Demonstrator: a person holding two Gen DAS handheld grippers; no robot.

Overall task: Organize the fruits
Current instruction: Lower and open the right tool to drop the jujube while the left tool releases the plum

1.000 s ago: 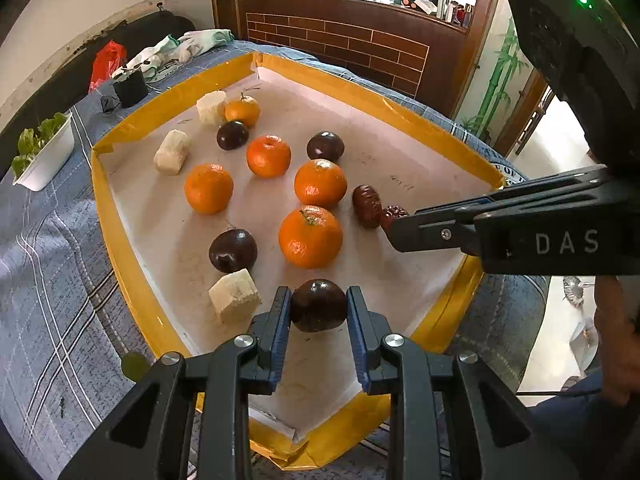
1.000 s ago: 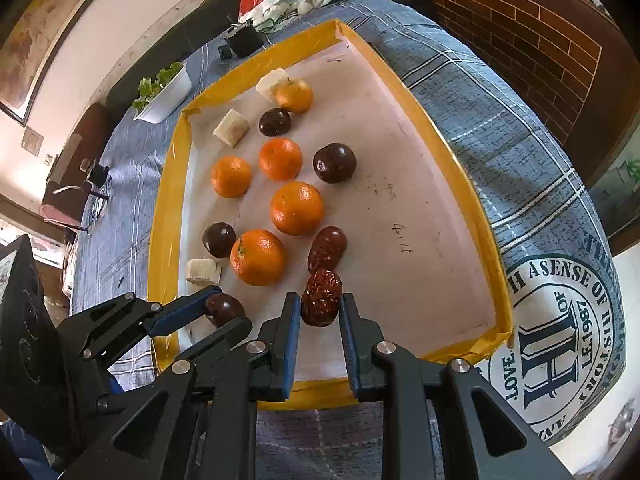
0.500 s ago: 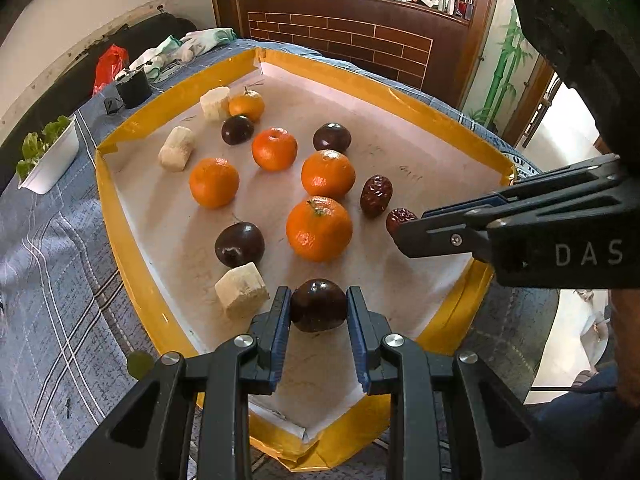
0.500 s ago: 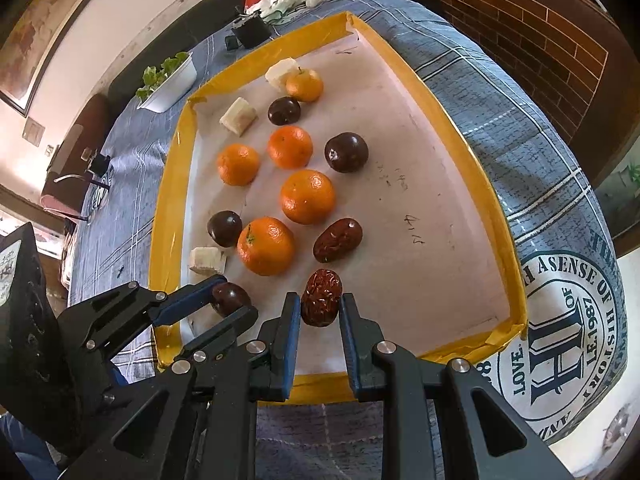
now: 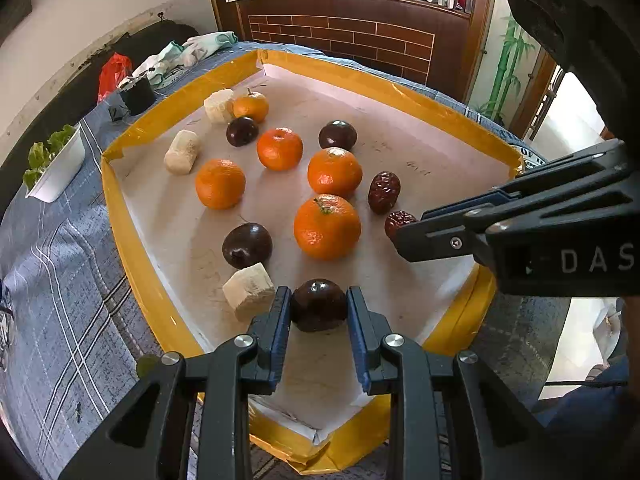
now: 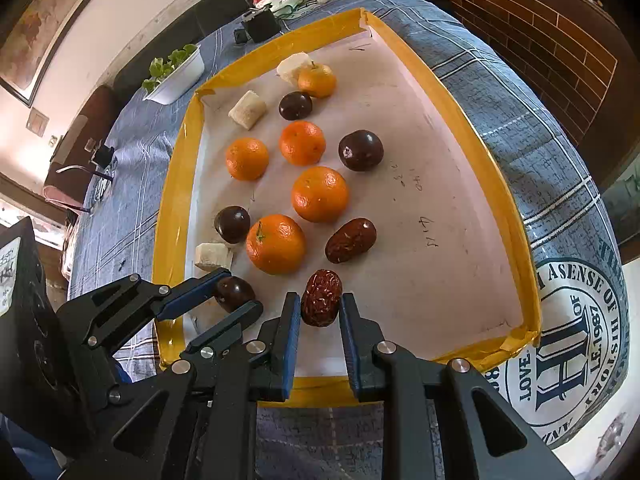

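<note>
Left wrist view: the left gripper (image 5: 319, 305) clamps a dark plum (image 5: 318, 305) over the near edge of the yellow-rimmed tray (image 5: 124, 216). Right wrist view: the right gripper (image 6: 320, 304) clamps a wrinkled red date (image 6: 321, 298) near the tray's front edge.

Orange tangerines (image 5: 327, 227), dark purple plums (image 5: 247, 245), yellow-edged tray (image 5: 124, 216), plaid blue cloth (image 5: 52, 280)

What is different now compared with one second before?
The second red date was against the held red date; now they are apart. The left gripper stays shut on the dark plum, the right gripper on its date.
</note>
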